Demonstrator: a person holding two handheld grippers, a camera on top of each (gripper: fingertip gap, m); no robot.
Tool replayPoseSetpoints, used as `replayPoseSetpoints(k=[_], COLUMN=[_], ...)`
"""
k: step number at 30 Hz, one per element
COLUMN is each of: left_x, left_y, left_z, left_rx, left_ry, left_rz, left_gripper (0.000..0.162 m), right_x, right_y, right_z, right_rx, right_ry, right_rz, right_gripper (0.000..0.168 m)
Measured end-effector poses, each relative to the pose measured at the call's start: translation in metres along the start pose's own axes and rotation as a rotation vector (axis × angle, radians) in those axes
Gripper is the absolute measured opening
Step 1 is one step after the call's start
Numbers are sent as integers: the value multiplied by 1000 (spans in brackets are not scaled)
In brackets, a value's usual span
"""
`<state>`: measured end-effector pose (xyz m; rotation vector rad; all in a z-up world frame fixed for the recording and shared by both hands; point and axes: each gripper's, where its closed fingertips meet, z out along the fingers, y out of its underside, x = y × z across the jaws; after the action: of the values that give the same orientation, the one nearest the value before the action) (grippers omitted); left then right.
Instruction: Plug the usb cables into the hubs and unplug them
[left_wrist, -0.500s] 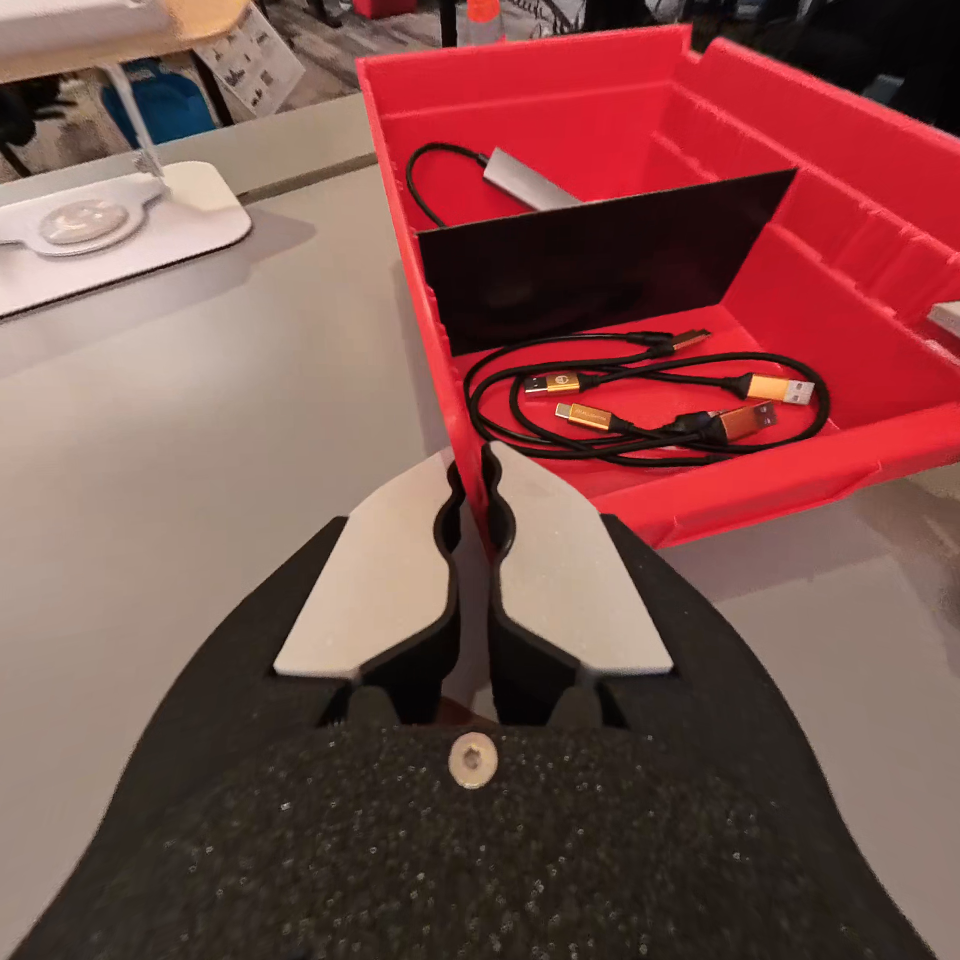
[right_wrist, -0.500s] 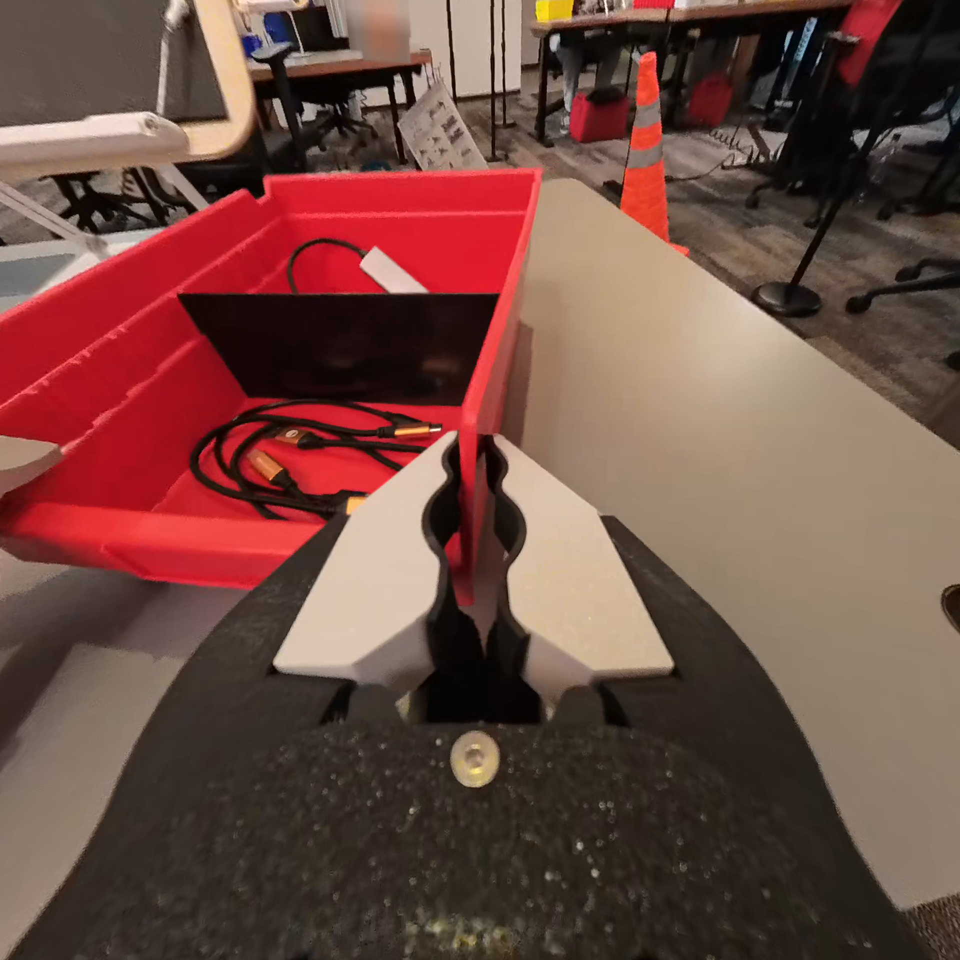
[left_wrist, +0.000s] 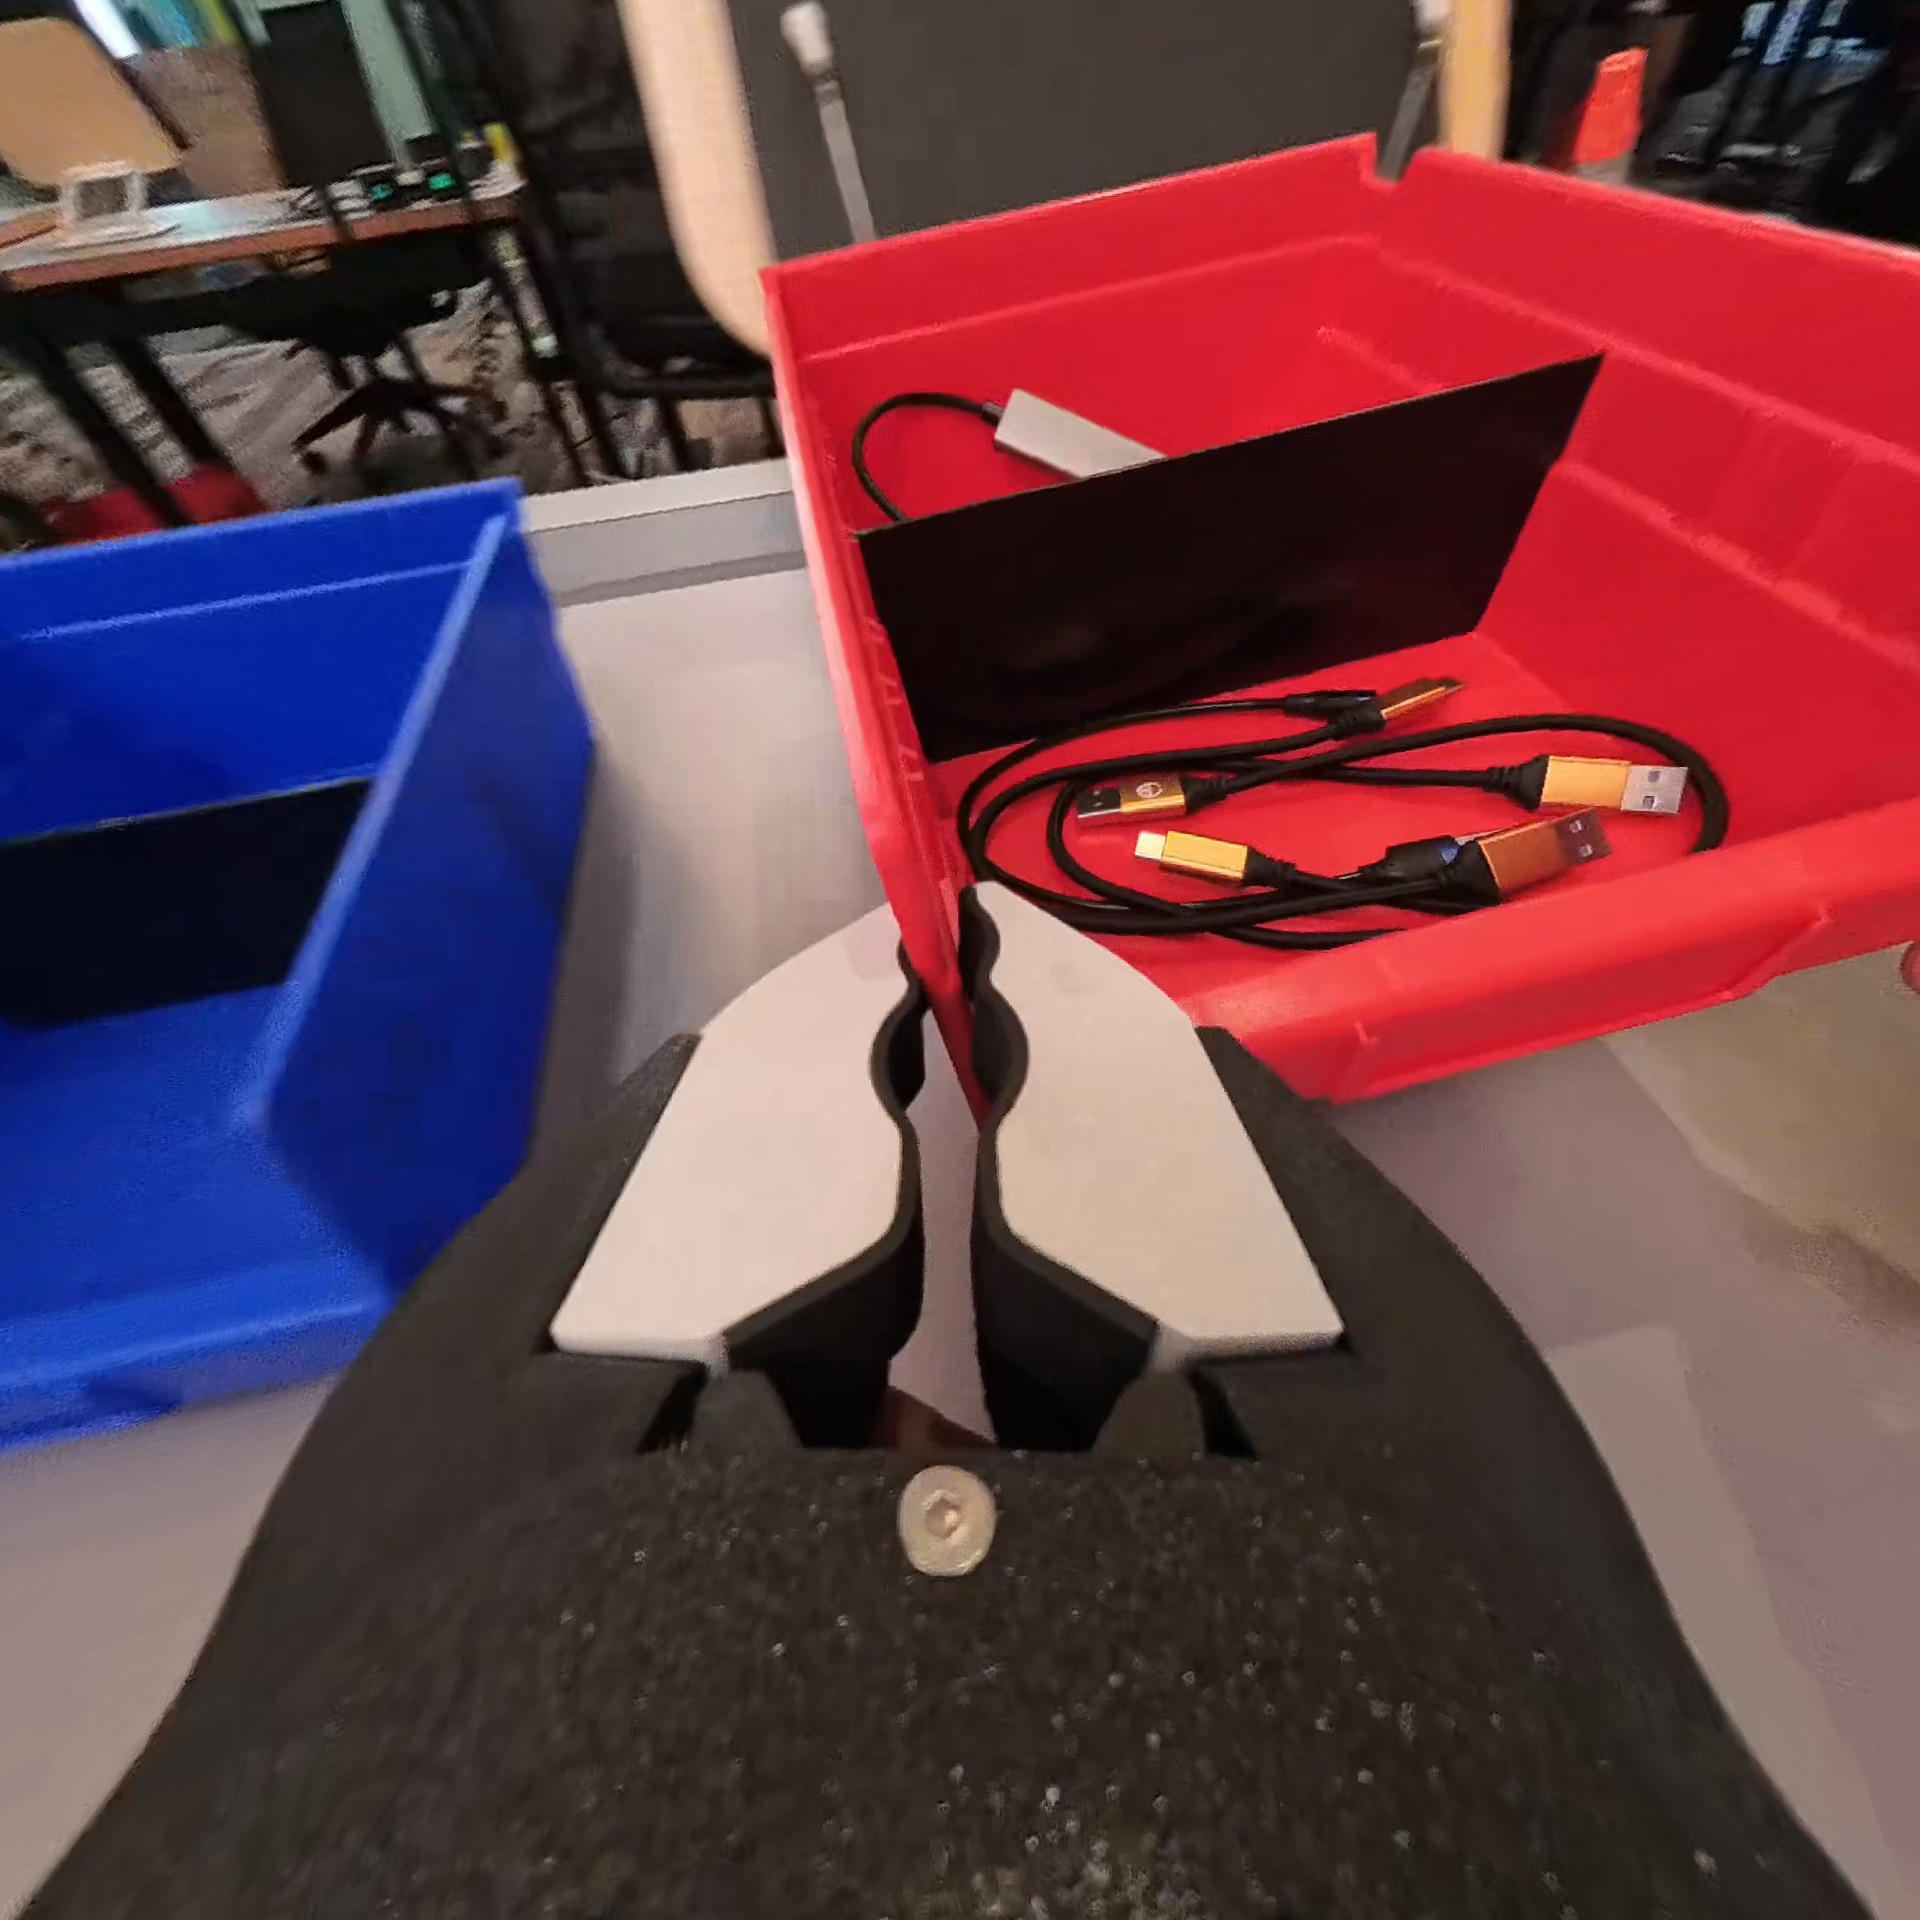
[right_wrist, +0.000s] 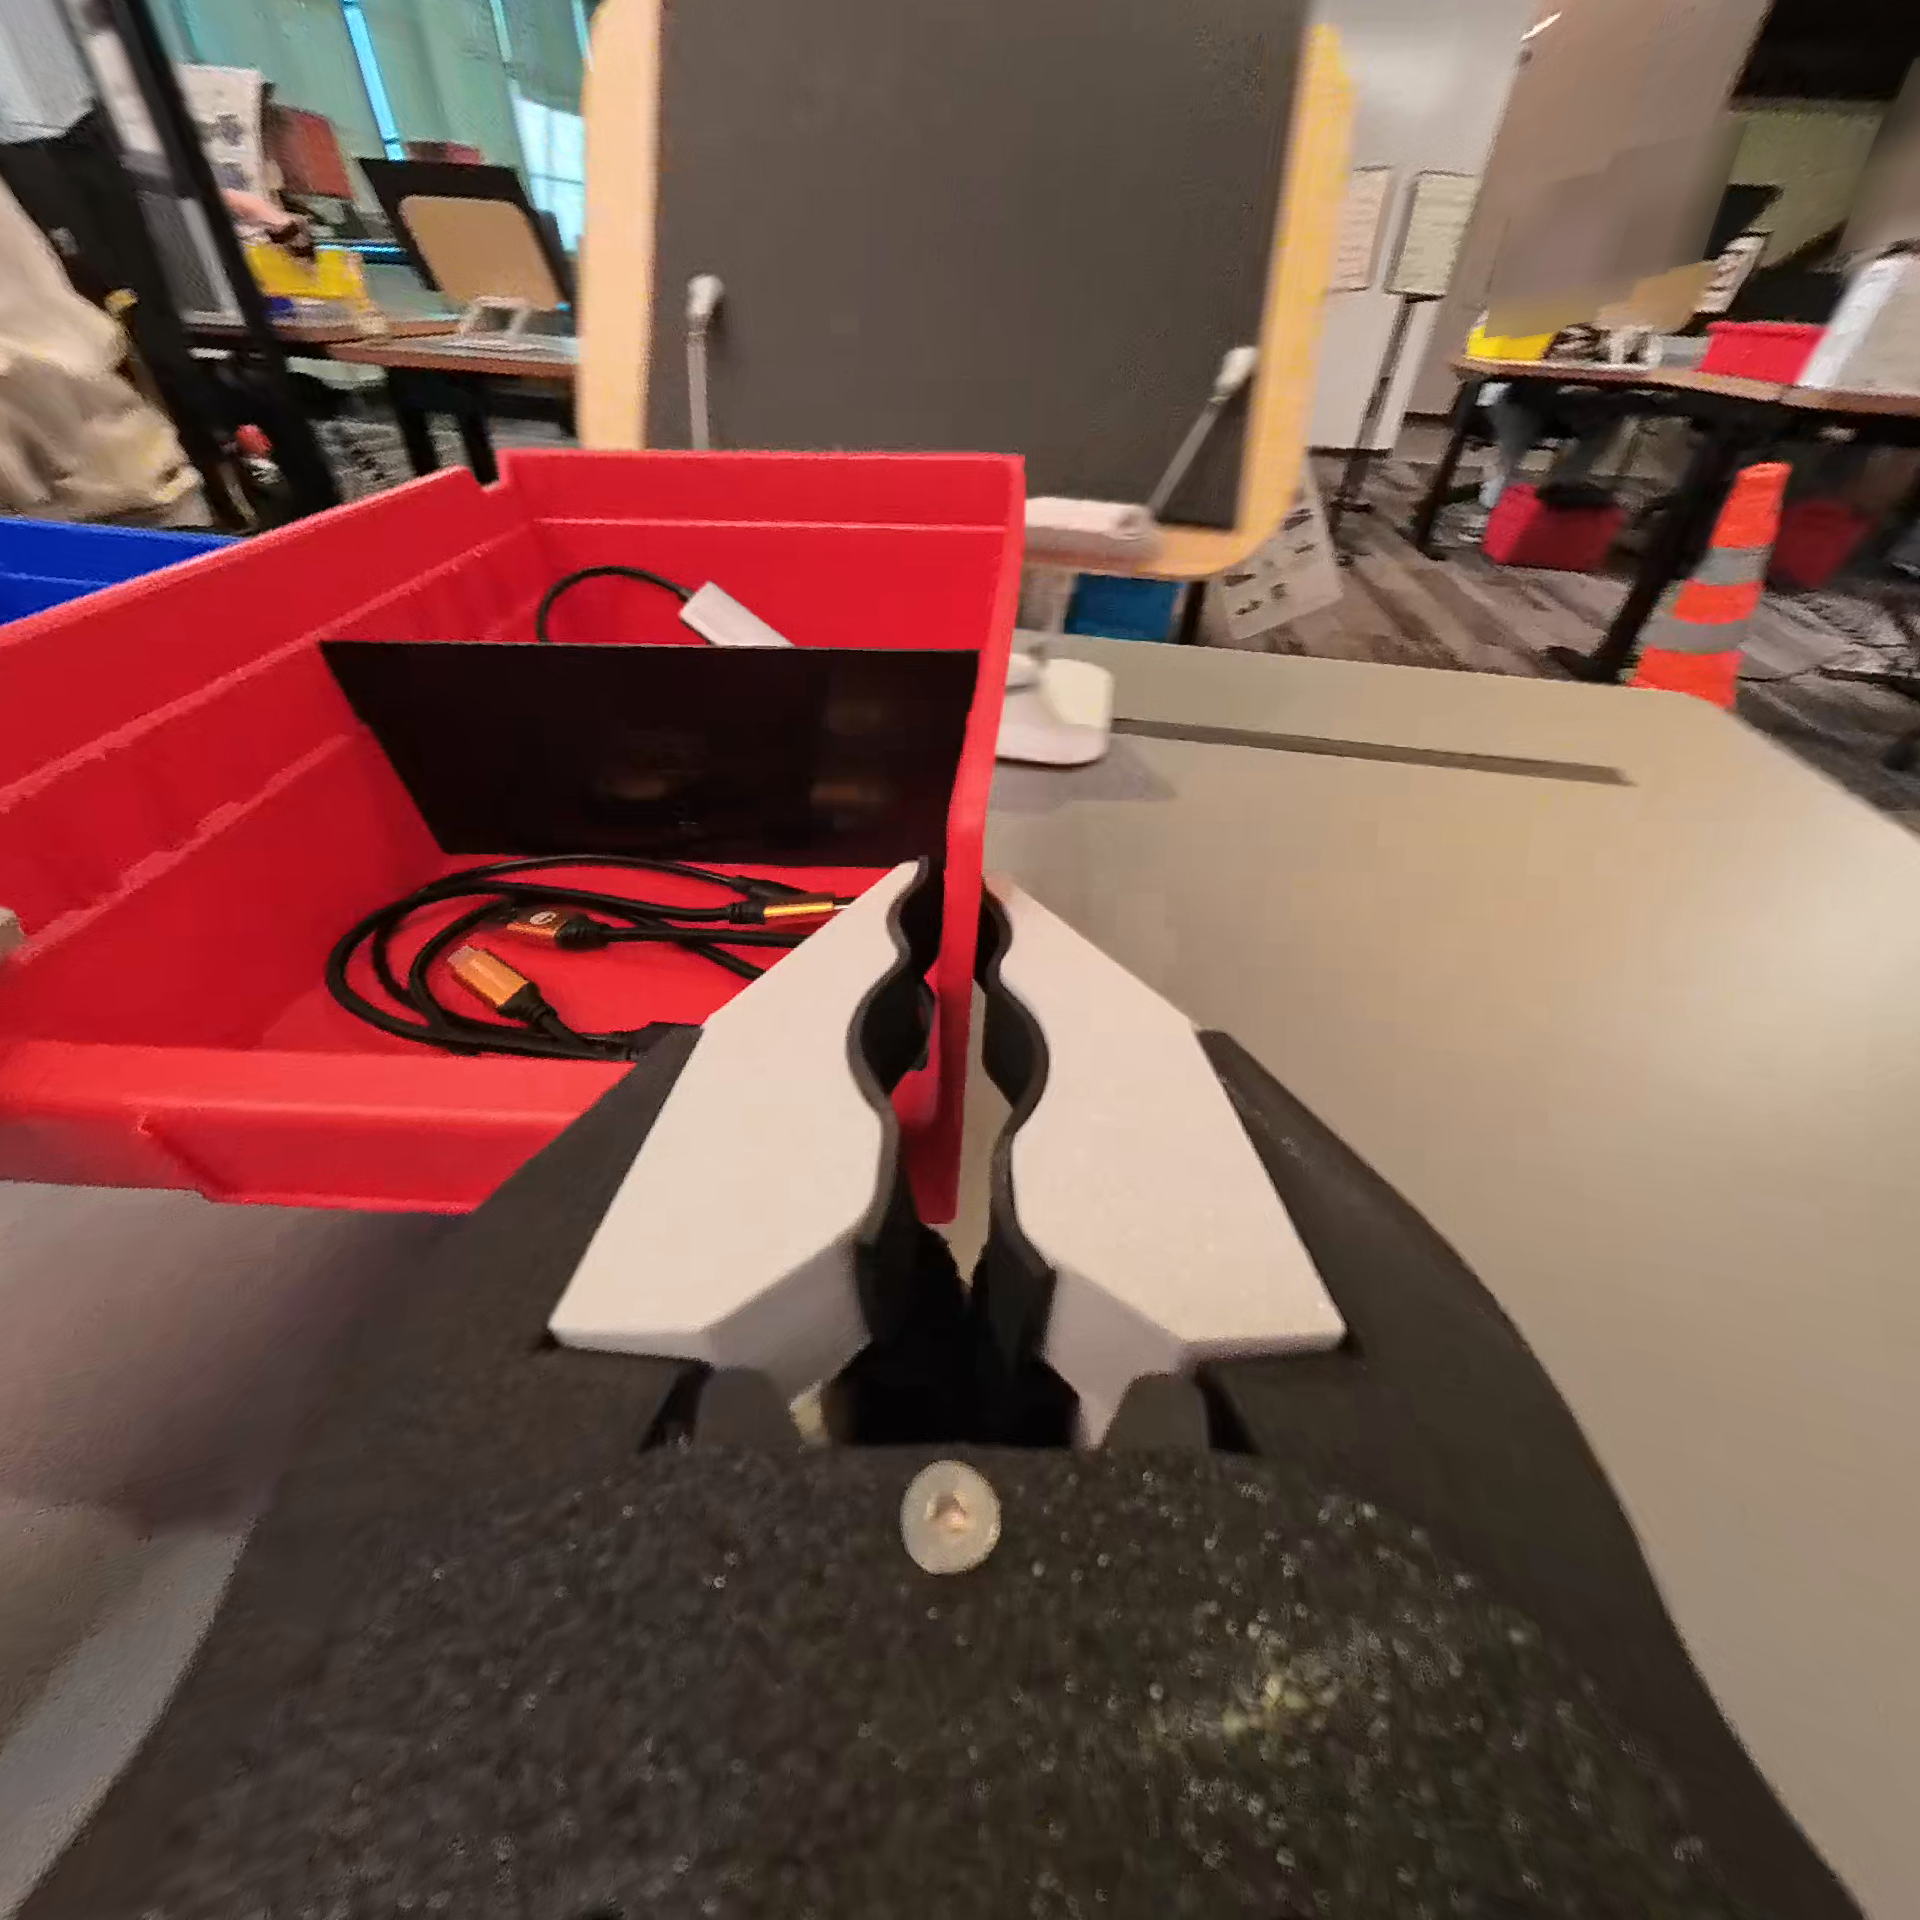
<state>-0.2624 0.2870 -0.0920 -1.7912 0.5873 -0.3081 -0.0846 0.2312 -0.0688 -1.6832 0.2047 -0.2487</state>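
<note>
A red bin (left_wrist: 1558, 997) stands on a grey table and has a black divider (left_wrist: 1195, 582) across it. Black cables with gold plugs (left_wrist: 1351, 831) lie in its front compartment. A grey hub on a black lead (left_wrist: 1070, 436) lies behind the divider. My left gripper (left_wrist: 940, 914) is shut on the bin's left wall near the front corner. My right gripper (right_wrist: 961, 883) is shut on the right wall of the red bin (right_wrist: 312, 1122). The cables (right_wrist: 499, 966), the divider (right_wrist: 644, 748) and the hub (right_wrist: 727, 618) also show in the right wrist view.
A blue bin (left_wrist: 416, 935) with a dark divider stands close to the left of the red bin, with a narrow strip of table between them. The grey table (right_wrist: 1455, 987) runs to the right. A white stand base (right_wrist: 1060, 717) sits behind the red bin. An orange cone (right_wrist: 1714, 592) stands on the floor. The left gripper's tips are roughly 20 centimetres from the right gripper's.
Both grippers keep their hold on the red bin's walls and have swung to the left with it. The blue bin has come into view on the left.
</note>
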Motion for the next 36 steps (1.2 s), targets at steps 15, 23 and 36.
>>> replayPoseSetpoints(k=[15,23,36], left_x=[-46,-143,-334], left_y=[47,78,89], left_z=[-17,-102,-37], left_rx=[-117,-122,-195], left_ry=[111,146,-111], left_rz=[-81,-100,-210], left_gripper=[18,38,24], right_x=[-50,-38,-121], right_y=[46,35,59], right_z=[10,-59,-108], right_rx=[-202,-116,-150], right_ry=[-271,-481,-663], right_rz=[56,5,-217], right_gripper=[12,22,21])
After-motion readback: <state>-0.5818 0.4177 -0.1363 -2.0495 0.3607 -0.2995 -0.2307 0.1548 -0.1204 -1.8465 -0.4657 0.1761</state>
